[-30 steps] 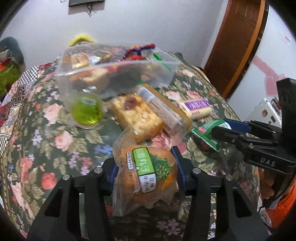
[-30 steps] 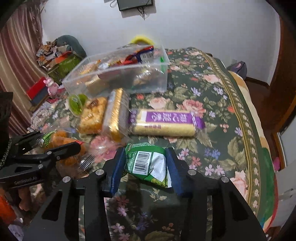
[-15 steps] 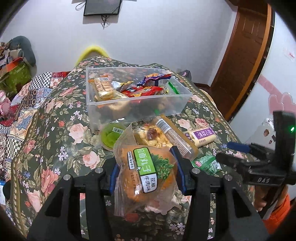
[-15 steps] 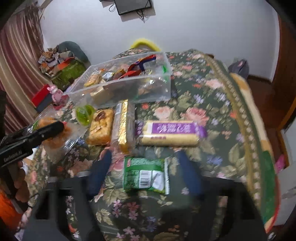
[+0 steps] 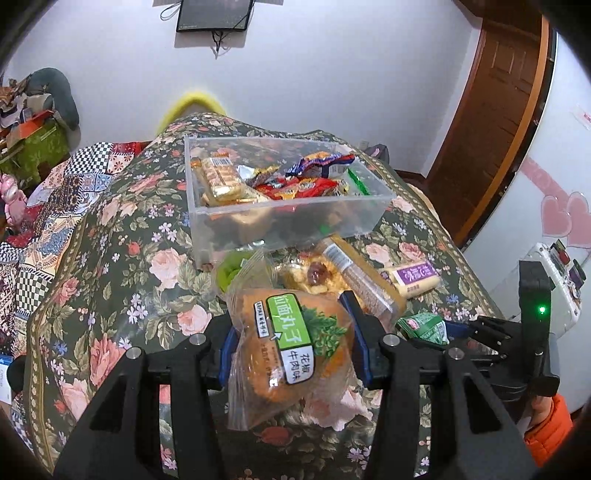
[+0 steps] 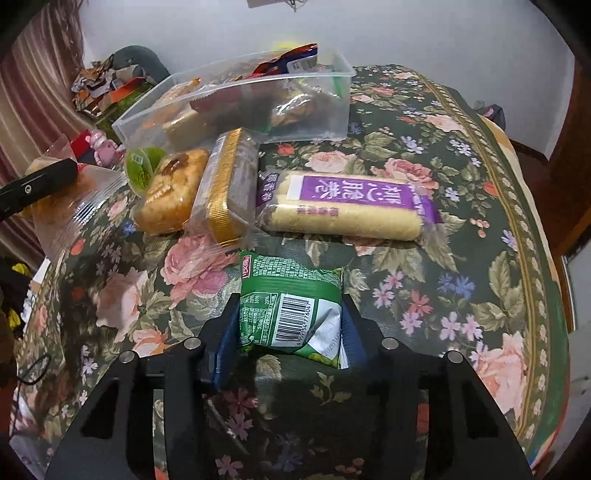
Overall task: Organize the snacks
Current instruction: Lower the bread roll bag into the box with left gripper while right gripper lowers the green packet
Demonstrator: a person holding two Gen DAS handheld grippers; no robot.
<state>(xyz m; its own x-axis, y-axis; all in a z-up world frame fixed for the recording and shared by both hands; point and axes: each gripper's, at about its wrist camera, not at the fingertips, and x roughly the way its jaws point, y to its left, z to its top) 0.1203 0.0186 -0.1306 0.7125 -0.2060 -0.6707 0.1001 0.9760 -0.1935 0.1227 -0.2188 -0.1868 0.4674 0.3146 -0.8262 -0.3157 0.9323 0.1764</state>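
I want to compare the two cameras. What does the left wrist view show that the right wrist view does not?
Only the left wrist view: the wall screen, the brown door, and down into the clear bin.

Only the right wrist view: the green packet's barcode and the striped curtain.

Both: the purple-label cake, the floral tablecloth, the orange snack bag.

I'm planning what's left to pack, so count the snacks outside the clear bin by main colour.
Green: 2, packet, jelly cup
Orange: 1, bag
Purple: 1, roll pack
Gold: 1, tray pack
Brown: 1, pastry
Total: 6
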